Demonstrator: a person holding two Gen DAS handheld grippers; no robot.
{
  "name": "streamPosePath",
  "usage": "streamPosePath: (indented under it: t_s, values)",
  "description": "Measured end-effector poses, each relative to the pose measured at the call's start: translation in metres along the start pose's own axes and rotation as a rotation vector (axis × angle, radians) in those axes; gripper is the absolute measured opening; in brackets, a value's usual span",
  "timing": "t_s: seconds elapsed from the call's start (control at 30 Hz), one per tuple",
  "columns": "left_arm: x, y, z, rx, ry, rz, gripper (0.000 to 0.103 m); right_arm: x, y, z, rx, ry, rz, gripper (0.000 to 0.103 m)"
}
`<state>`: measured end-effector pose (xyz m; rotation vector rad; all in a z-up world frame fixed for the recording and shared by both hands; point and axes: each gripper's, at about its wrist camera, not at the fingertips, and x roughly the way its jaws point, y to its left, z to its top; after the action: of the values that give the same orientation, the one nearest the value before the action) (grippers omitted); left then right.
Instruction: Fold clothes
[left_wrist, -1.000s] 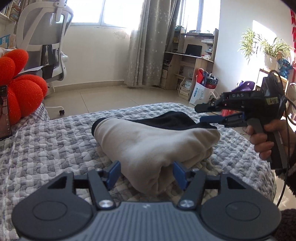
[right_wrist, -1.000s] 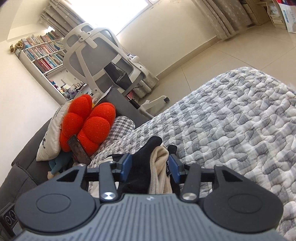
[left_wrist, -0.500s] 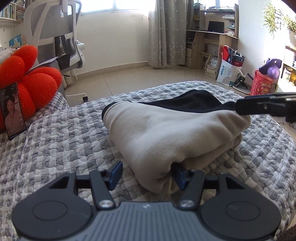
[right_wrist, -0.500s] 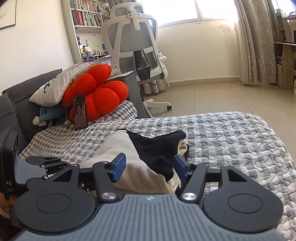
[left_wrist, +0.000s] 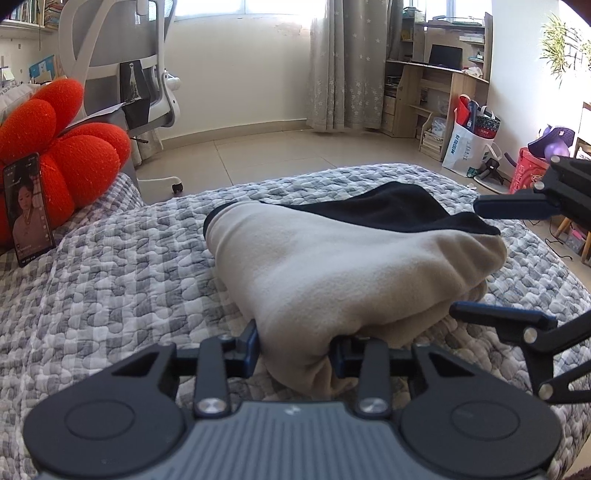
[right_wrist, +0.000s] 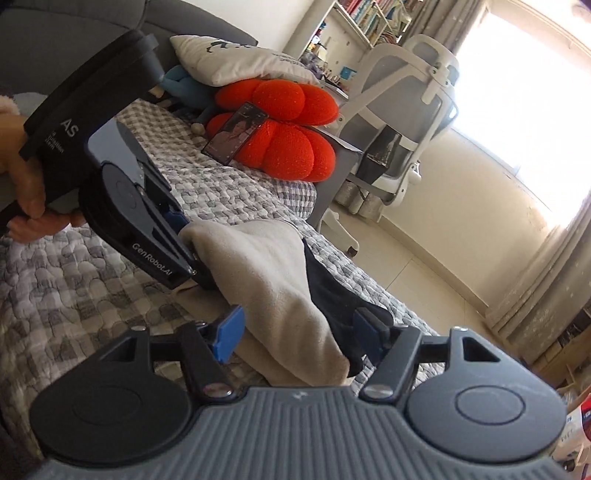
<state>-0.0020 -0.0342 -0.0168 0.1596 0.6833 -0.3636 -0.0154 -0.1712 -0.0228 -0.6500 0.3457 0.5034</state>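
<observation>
Two grippers meet one folded garment (left_wrist: 332, 273), a beige fleece piece with a black layer on top, lying on a grey-and-white quilted bed (left_wrist: 110, 295). In the left wrist view the left gripper (left_wrist: 295, 349) has the near end of the bundle between its blue pads, and the fabric bulges out around them; its jaws are closing and the pads press on the cloth. Ahead and to the right of that gripper, the right gripper (left_wrist: 476, 258) comes in from the side, one black finger above the far end of the roll and one below it. In the right wrist view the right gripper (right_wrist: 295, 332) straddles that end, beige cloth near its left pad and the black layer by its right pad; its jaws are opening, and whether the pads still touch the fabric cannot be told. Beyond it the left gripper (right_wrist: 192, 243) is held by a hand (right_wrist: 26, 188) at the picture's left edge. Farther off on the bed, past both grippers, a phone (left_wrist: 27, 208) leans upright against an orange flower-shaped cushion (left_wrist: 66, 147), and a white office chair (left_wrist: 122, 66) stands on the tiled floor behind.
</observation>
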Motion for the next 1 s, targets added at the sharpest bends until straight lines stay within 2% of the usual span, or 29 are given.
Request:
streamPosePath:
  t_s: [0.03, 0.07, 0.1, 0.17, 0.3, 0.43, 0.53, 0.57, 0.6, 0.63, 0.7, 0.73, 0.9, 1.0]
  values:
    - [0.000, 0.000, 0.000, 0.002, -0.001, 0.002, 0.035, 0.005, 0.001, 0.000, -0.029, 0.007, 0.003, 0.069]
    - [-0.001, 0.001, -0.001, 0.005, -0.002, 0.003, 0.035, 0.010, 0.002, -0.001, -0.058, 0.014, 0.006, 0.059]
    - [-0.001, 0.001, -0.001, 0.012, -0.003, 0.003, 0.034, 0.015, 0.003, -0.002, -0.081, 0.023, 0.011, 0.041]
    - [-0.002, 0.000, -0.003, 0.031, -0.003, 0.006, 0.032, 0.019, -0.004, -0.005, -0.073, 0.017, 0.021, 0.027]
    - [-0.002, -0.005, -0.008, 0.104, 0.018, 0.017, 0.029, 0.019, -0.015, -0.006, -0.058, 0.013, 0.026, 0.021]
    - [-0.002, -0.010, -0.011, 0.156, 0.023, 0.020, 0.029, 0.022, -0.008, -0.014, -0.052, 0.057, 0.062, 0.021]
    - [-0.008, -0.007, -0.012, 0.176, 0.006, -0.012, 0.032, 0.016, -0.005, -0.016, -0.022, 0.050, 0.057, 0.027]
    - [-0.011, -0.004, -0.013, 0.174, 0.000, -0.031, 0.033, 0.014, -0.005, -0.015, -0.005, 0.044, 0.055, 0.032]
    - [-0.015, 0.002, -0.015, 0.164, -0.006, -0.055, 0.035, 0.010, -0.007, -0.015, 0.021, 0.035, 0.057, 0.042]
    - [-0.019, 0.008, -0.017, 0.155, -0.012, -0.078, 0.038, 0.005, -0.009, -0.016, 0.052, 0.026, 0.065, 0.046]
    - [-0.030, 0.022, -0.021, 0.130, -0.038, -0.117, 0.041, -0.004, -0.016, -0.016, 0.124, 0.001, 0.096, 0.055]
    - [-0.035, 0.030, -0.023, 0.116, -0.057, -0.128, 0.042, -0.008, -0.020, -0.016, 0.161, -0.013, 0.108, 0.056]
    - [-0.052, 0.065, -0.016, -0.020, -0.157, -0.194, 0.042, -0.020, -0.045, -0.013, 0.382, -0.090, 0.147, 0.057]
    - [-0.048, 0.075, -0.005, -0.115, -0.215, -0.253, 0.040, -0.016, -0.059, -0.009, 0.518, -0.124, 0.143, 0.057]
